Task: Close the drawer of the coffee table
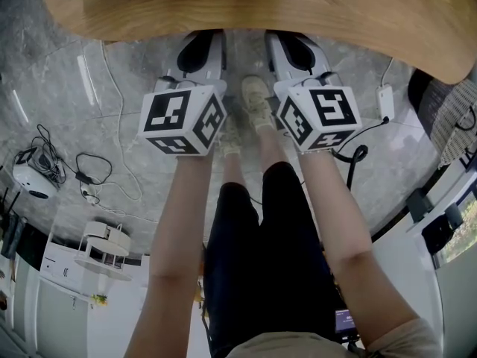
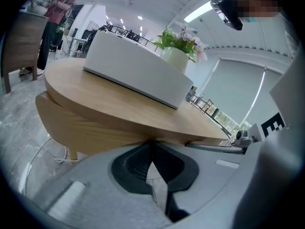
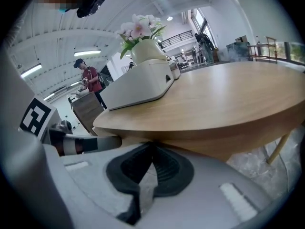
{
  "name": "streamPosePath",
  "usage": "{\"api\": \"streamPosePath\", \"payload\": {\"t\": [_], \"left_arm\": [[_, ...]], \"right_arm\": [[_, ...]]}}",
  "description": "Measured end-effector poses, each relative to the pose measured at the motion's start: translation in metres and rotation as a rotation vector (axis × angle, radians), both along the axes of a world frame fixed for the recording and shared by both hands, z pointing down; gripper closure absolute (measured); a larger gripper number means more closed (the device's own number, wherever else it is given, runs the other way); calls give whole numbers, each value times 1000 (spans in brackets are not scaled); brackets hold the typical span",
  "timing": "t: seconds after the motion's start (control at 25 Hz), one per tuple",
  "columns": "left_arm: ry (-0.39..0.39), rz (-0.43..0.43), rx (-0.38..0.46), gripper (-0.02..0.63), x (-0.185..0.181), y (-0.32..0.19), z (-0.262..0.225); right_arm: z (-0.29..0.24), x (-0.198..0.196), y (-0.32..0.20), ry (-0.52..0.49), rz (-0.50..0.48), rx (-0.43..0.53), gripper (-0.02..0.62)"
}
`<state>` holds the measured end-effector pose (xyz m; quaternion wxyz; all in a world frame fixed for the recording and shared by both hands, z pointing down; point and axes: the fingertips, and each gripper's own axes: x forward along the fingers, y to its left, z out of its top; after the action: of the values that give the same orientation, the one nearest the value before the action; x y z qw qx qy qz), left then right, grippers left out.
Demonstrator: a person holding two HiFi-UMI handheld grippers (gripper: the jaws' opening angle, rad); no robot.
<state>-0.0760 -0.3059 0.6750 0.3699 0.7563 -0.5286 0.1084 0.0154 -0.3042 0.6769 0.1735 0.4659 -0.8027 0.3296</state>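
Grey marbled floor (image 1: pixel 67 118) spreads under the oval light-wood worktop (image 1: pixel 298 6) of the coffee table. Beneath that top runs a curved band of the same pale wood (image 2: pixel 95 128), which I take to be the drawer front; at its far end it stands a little proud of the top, so the drawer may not be fully home, though I cannot tell for sure. A long white rectangular box (image 2: pixel 138 75) lies on the worktop, with a white pot of pink flowers (image 2: pixel 175 58) behind it. The left hand-held gripper (image 2: pixel 151 144) and the right hand-held gripper (image 3: pixel 151 147) sit side by side, each clenched on nothing, tips against the wooden band. This looks like the pushing step: the next move calls for an even, level shove from both until the front stops
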Motion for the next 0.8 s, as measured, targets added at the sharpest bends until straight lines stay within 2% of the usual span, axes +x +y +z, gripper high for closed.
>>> {"api": "streamPosePath", "payload": {"t": [0.32,0.8], "left_arm": [[3,-10,26,604,-2,1,-2],[22,-21,43,604,-7,20,-21]], "right_arm": [[-4,-1,1,-38,32,10,592],[-18,-15,20,-43,1,8,592]]}}
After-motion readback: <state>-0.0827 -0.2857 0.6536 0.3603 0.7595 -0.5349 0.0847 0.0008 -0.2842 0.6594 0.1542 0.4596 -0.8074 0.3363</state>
